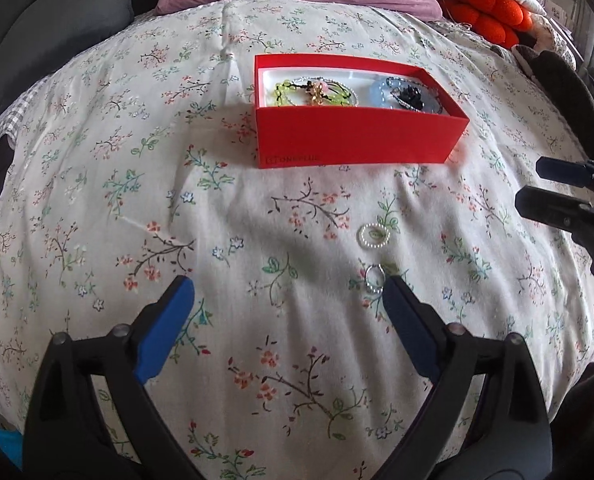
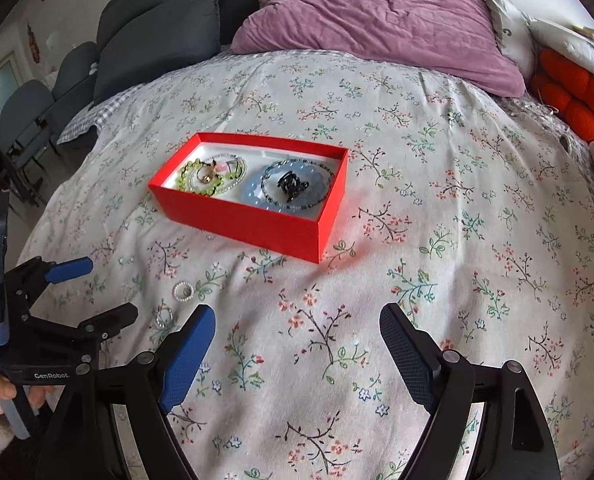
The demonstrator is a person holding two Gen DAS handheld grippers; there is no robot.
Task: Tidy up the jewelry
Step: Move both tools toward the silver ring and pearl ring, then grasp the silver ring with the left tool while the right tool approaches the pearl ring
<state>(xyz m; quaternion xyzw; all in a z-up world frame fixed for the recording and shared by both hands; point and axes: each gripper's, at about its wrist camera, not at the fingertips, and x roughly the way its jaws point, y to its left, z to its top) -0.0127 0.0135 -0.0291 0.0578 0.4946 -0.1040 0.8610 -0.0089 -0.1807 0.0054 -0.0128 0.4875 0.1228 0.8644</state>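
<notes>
The left gripper [image 1: 288,288] and right gripper [image 2: 297,316] both angle downward, fingers spread wide.

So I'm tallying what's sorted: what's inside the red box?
The red box holds green beads, a blue bracelet and a black piece. Anything beneath them is covered.

Red box [image 2: 257,220] w/ bracelets; pearl ring [image 1: 373,235], silver ring [image 1: 373,280] on quilt.

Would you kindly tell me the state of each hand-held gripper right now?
Left hand-held gripper: open, holding nothing.
Right hand-held gripper: open, holding nothing.
</notes>
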